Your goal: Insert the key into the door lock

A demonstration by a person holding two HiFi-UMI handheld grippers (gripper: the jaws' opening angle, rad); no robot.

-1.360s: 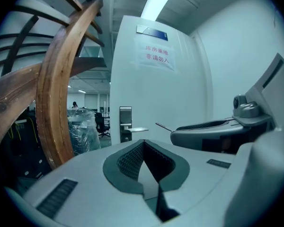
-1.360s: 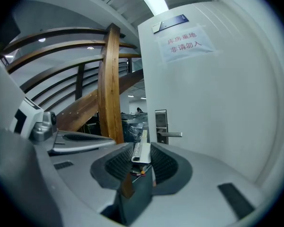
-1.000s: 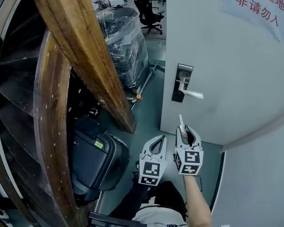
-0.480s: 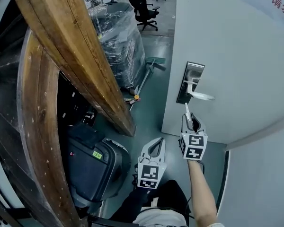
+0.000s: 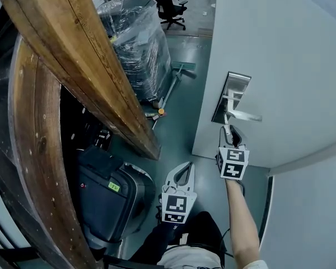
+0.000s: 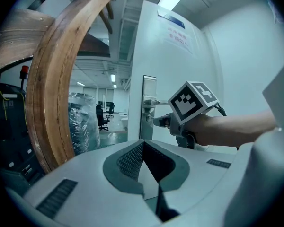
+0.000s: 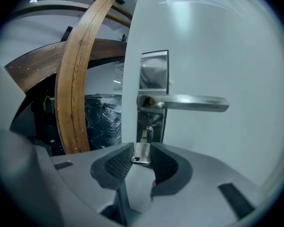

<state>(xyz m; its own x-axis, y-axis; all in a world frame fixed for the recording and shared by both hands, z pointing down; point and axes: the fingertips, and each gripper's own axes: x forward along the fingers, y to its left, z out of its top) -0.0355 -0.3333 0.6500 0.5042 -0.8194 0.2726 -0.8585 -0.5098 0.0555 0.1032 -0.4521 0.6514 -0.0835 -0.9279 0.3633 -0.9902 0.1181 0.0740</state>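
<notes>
The key [image 7: 143, 147] was small, flat and silvery. Its bow was pinched between the jaws of my right gripper [image 7: 142, 159] and its blade pointed at the keyhole [image 7: 148, 130]; I could not tell whether the tip touched it. The keyhole sat low in the steel lock plate [image 7: 154, 74], under the lever handle [image 7: 189, 102] of the white door [image 5: 280, 66]. My right forearm [image 5: 241, 223] reached far forward. My left gripper [image 5: 182, 175] hung nearer and to the left, its jaws closed on nothing.
</notes>
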